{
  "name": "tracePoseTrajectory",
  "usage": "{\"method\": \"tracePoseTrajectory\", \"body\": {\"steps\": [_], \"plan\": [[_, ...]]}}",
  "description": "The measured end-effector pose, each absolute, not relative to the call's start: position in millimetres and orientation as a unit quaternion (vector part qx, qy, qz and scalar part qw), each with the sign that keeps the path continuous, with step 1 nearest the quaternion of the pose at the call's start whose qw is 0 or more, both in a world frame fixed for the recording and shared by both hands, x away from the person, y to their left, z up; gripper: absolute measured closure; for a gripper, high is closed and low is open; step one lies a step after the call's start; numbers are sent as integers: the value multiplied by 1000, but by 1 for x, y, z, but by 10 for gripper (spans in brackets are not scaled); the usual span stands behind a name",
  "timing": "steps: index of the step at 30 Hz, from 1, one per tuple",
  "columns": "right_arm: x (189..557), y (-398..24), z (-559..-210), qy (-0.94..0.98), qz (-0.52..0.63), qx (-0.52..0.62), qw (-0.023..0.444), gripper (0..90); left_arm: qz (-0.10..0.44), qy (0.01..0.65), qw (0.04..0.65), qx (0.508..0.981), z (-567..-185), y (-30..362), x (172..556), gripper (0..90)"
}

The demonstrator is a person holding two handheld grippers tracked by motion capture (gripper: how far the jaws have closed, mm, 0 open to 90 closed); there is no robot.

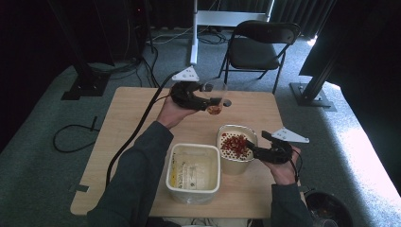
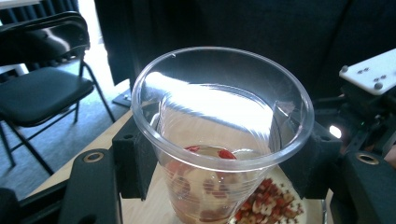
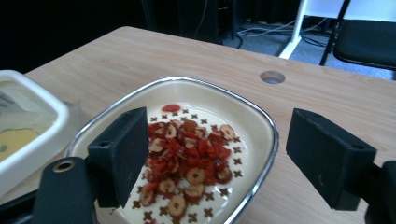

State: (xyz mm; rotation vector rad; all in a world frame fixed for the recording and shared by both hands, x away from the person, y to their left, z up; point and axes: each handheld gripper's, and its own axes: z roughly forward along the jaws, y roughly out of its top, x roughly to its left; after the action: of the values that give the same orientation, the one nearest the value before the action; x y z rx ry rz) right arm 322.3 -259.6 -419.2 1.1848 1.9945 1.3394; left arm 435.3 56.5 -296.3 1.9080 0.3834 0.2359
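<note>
Clear plastic cup (image 2: 219, 135): upright, mouth up, red slices inside, clamped by left gripper (image 1: 201, 100). Right gripper (image 1: 259, 144): jaws apart, at 4 o'clock.

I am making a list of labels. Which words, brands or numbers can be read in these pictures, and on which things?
None can be read.
White tub: a label with yellow and dark print lies inside, too blurred to read.
Cup, strainer, grey plate: no text visible.

Left gripper (image 1: 211, 100) clamps clear plastic cup (image 1: 215, 98) above light wooden table (image 1: 132, 120); right gripper (image 1: 256, 143) hovers, jaws apart, over cream perforated tray (image 1: 235, 147) holding red dried slices (image 1: 234, 143); square white tub (image 1: 194, 173) alongside.
</note>
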Motion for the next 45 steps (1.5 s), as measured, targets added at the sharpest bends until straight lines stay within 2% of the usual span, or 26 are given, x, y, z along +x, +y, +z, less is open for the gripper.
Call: {"method": "tracePoseTrajectory", "body": {"steps": [11,15,18,26,36,45], "plan": [[324,-247,-420,729,485,422,234,208,80,152,561,810,-302,36,431,359],[324,-240,-417,729,490,415,236,187,71,141,561,812,-306,26,424,359],[325,-233,-412,731,495,402,245,165,64,136,562,813,-309,18,420,359],[330,-210,-399,723,511,380,267,188,52,121,558,820,-314,-4,409,359],[339,-207,-393,712,532,365,278,338,45,116,548,827,-319,-14,406,355],[343,-205,-396,714,536,362,269,413,46,117,546,828,-322,-18,407,319]]}}
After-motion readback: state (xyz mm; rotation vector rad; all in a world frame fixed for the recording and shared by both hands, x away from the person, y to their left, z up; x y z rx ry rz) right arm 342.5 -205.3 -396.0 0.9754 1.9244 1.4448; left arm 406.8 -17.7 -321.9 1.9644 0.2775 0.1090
